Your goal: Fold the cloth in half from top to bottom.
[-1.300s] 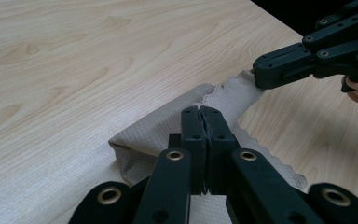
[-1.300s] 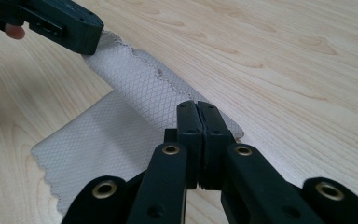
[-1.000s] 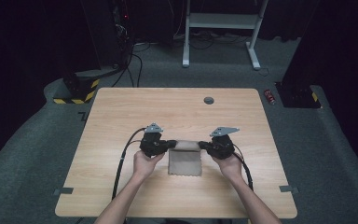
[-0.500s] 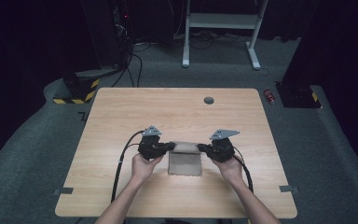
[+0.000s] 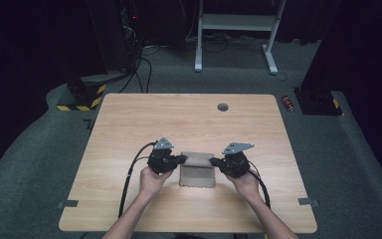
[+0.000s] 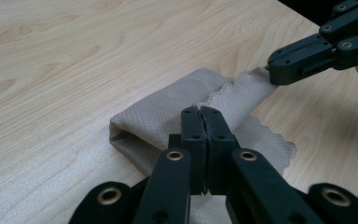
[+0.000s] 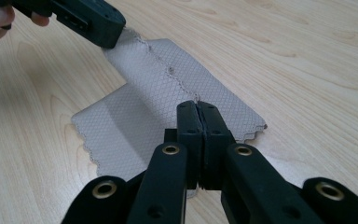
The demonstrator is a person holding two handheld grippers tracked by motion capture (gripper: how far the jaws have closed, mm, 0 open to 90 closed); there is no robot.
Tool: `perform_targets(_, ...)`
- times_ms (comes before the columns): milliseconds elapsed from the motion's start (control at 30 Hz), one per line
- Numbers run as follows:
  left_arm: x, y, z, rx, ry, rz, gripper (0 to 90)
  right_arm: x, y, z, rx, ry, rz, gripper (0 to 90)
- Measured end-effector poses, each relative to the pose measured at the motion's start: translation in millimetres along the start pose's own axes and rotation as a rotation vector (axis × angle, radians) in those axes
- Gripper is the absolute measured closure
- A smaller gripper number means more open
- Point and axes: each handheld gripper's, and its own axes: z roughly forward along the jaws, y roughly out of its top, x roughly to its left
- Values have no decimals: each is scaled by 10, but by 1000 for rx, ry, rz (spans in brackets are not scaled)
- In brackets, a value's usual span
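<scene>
A beige quilted cloth (image 5: 197,174) with a scalloped edge lies partly folded on the wooden table (image 5: 179,114), toward the near middle. My left gripper (image 5: 183,159) is shut on the cloth's far left corner, and my right gripper (image 5: 214,161) is shut on its far right corner. In the left gripper view the black jaws (image 6: 200,111) meet on the scalloped hem of the cloth (image 6: 158,116), with the right gripper (image 6: 272,70) pinching the corner farther off. In the right gripper view the jaws (image 7: 197,105) are closed on the cloth's (image 7: 135,121) edge, and the left gripper (image 7: 114,35) holds the opposite corner.
A small dark round grommet (image 5: 223,106) sits in the tabletop near its far edge. Beyond the table stand a white-legged frame (image 5: 234,22), a yellow-and-black striped base (image 5: 82,94) with cables, and a small red object (image 5: 288,103) on the grey floor.
</scene>
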Motion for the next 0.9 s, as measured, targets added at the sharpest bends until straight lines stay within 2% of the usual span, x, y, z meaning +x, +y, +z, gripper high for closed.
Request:
perform_targets(333, -48, -64, 25, 15, -8, 8, 886, 21, -48, -28, 6, 6, 4, 887)
perform_targets(467, -64, -113, 52, 32, 3, 19, 885, 30, -89, 3, 22, 10, 7, 887)
perform_targets(600, -86, -164, 110, 72, 44, 58, 883, 46, -132, 76, 44, 5, 0, 886)
perform_targets(900, -84, -231, 179, 100, 61, 63, 882, 32, -193, 184, 77, 5, 21, 884)
